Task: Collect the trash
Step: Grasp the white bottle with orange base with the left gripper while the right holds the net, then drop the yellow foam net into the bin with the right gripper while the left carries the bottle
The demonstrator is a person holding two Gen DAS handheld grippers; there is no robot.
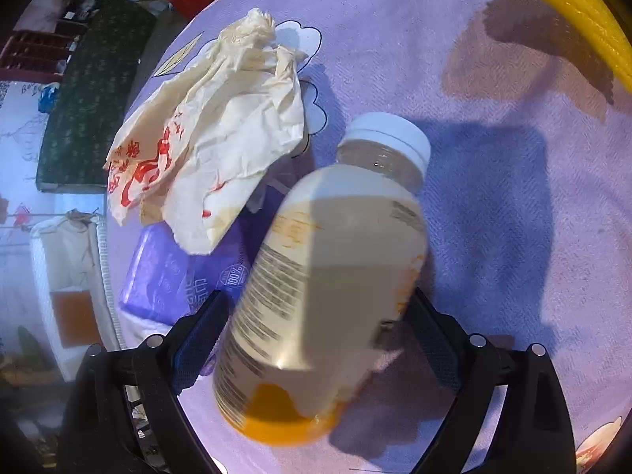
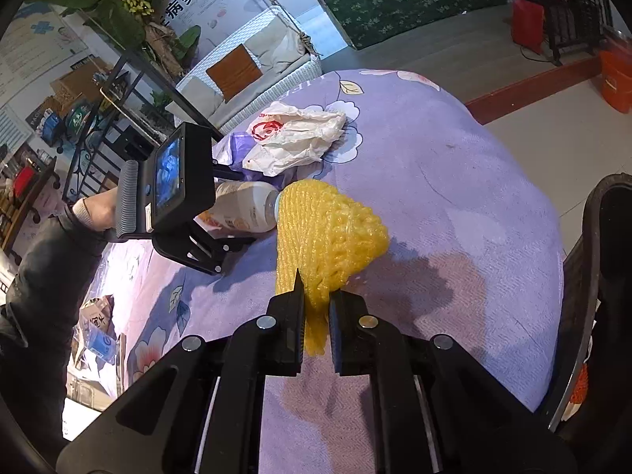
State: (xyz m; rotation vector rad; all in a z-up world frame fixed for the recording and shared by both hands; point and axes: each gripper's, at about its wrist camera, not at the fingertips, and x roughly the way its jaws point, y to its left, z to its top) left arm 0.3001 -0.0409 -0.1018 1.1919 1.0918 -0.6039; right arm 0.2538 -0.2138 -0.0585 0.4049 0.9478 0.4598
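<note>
Between the wide-spread fingers of the left gripper (image 1: 316, 339) lay a white-capped bottle (image 1: 328, 276), its label print too blurred to read, pads apparently not pressing it. Beyond it lay a crumpled bag (image 1: 205, 150) with red print over a purple packet (image 1: 177, 276) marked "100%". Opposite, the right gripper (image 2: 316, 335) pinched yellow foam netting (image 2: 324, 245) above the purple tablecloth (image 2: 454, 197).

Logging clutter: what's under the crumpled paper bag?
A purple pack lies under the paper bag, sticking out at one end. Its covered part, and anything else beneath, cannot be seen.
</note>
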